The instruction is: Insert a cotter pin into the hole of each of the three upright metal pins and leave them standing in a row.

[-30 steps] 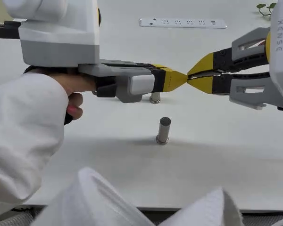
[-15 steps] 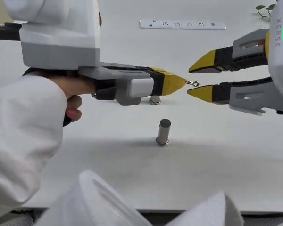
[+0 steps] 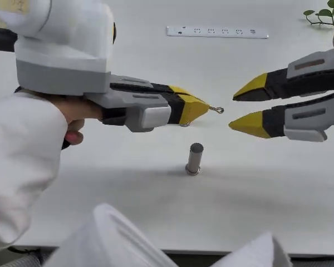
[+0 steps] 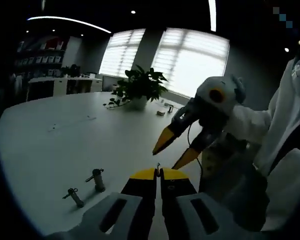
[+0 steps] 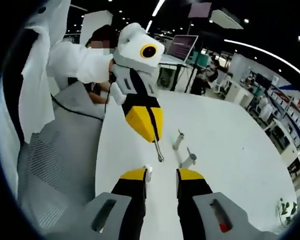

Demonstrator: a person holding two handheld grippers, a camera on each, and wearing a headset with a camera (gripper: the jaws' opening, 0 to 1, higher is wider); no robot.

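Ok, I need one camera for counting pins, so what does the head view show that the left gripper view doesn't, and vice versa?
Head view: the power strip far across the table. Left gripper view: bright windows, and one metal pin beside a second pin, both unobstructed. Both: the left gripper shut on the cotter pin, facing the open right gripper.

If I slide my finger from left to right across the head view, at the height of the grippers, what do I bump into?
white sleeve → left gripper, shut → cotter pin poking out of its tip → right gripper, open
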